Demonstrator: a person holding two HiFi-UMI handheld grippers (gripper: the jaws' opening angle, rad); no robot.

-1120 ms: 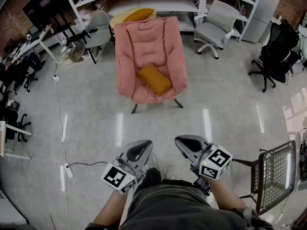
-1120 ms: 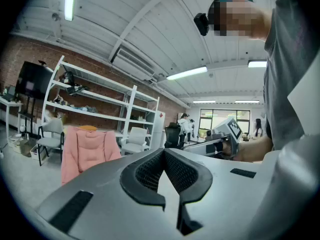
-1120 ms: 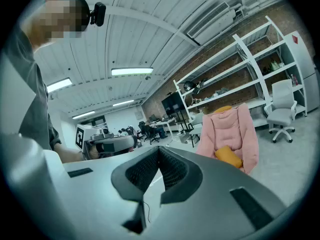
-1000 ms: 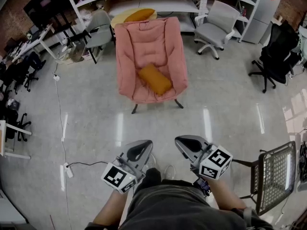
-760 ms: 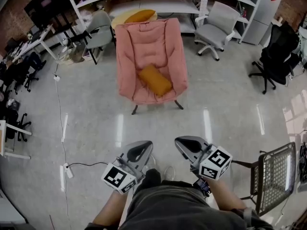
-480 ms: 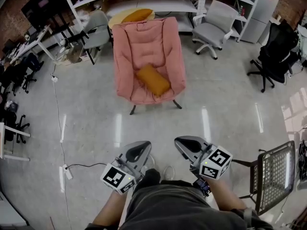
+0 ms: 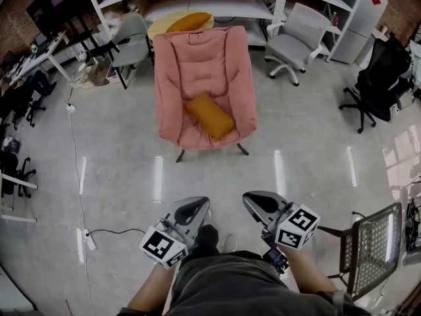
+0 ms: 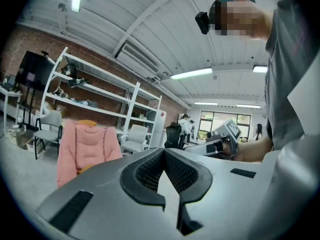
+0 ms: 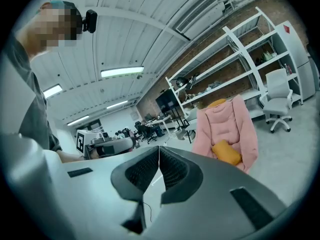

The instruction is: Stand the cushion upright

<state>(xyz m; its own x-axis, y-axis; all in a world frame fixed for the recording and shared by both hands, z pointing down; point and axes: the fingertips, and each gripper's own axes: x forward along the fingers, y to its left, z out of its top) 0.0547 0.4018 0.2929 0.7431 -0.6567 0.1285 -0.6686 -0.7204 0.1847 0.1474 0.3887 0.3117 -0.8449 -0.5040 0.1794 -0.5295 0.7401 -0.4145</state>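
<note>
An orange cushion (image 7: 209, 116) lies flat and slanted on the seat of a pink padded chair (image 7: 202, 58) across the floor ahead of me; the right gripper view also shows the cushion (image 9: 226, 153). In the left gripper view only the pink chair (image 8: 85, 146) is plain. My left gripper (image 7: 187, 210) and right gripper (image 7: 260, 205) are held side by side close to my body, far short of the chair. Both are shut, their jaws meeting at the tips with nothing between them.
White shelving (image 7: 217, 5) runs behind the chair, with a second orange cushion (image 7: 189, 22) on a yellow round pad. Grey office chairs (image 7: 293, 35) flank it. A black chair (image 7: 375, 81) stands right, a mesh chair (image 7: 371, 242) near my right, a power strip (image 7: 85, 237) on the floor left.
The head view has shifted a little and the pink chair sits slightly lower in it. Both grippers have edged forward together and stayed shut.
</note>
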